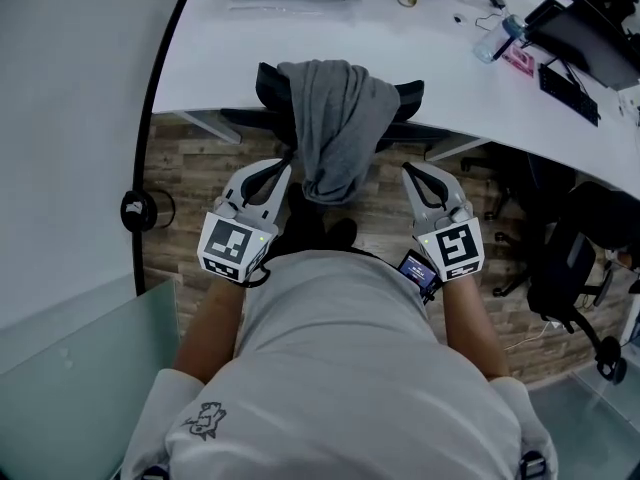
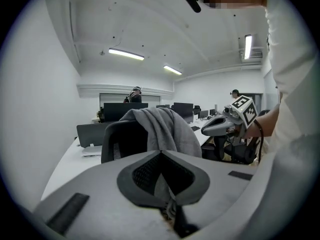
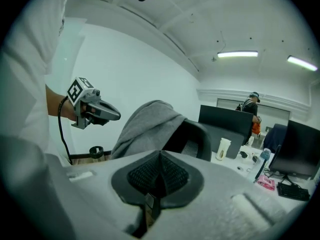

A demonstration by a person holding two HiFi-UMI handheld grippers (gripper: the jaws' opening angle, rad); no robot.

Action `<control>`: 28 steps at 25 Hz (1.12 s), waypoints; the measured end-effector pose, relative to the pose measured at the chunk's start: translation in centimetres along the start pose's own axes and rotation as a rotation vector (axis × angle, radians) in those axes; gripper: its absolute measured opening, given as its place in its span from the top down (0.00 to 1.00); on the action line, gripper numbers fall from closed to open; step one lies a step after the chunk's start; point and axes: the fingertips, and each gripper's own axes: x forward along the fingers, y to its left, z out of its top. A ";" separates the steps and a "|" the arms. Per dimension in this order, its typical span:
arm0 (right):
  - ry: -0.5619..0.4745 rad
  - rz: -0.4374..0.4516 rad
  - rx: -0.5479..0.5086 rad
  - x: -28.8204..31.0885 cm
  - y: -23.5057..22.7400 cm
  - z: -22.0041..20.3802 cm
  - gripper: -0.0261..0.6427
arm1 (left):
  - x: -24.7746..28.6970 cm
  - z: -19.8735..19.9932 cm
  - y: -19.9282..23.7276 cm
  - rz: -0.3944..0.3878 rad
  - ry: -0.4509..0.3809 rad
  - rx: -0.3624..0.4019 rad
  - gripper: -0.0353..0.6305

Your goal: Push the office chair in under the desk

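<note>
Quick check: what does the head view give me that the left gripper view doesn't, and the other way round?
Only the head view: the wooden floor, a second black chair at right, a bottle on the desk. Only the left gripper view: ceiling lights, monitors, people far off. Both: the office chair under a grey garment, the desk, left gripper and right gripper, both shut.

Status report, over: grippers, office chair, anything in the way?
Left gripper shut, empty. Right gripper shut, empty. Office chair in under desk, grey garment over backrest. Nothing seen blocking.
</note>
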 end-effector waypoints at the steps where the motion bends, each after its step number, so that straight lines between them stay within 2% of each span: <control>1: 0.001 0.003 0.005 0.1 0.2 -0.3 0.96 | -0.2 -0.1 0.1 0.007 -0.001 0.000 0.95; 4: 0.011 0.006 0.022 0.1 1.1 -1.0 0.96 | -0.9 -0.4 0.1 0.012 -0.003 0.002 0.95; 10: 0.006 -0.019 0.015 -1.0 4.5 -0.2 0.96 | -4.5 -0.4 -0.6 -0.025 -0.053 0.019 0.95; 17: -0.004 -0.067 0.006 -3.2 12.0 1.7 0.96 | -12.2 -1.9 -1.1 -0.059 -0.083 0.077 0.95; 23: -0.020 -0.116 0.017 -7.0 20.0 2.8 0.96 | -21.2 -3.2 -1.8 -0.045 -0.111 0.075 0.95; 28: -0.017 -0.130 0.017 -9.6 26.3 2.2 0.96 | -26.3 -5.1 -4.0 -0.089 -0.114 0.111 0.95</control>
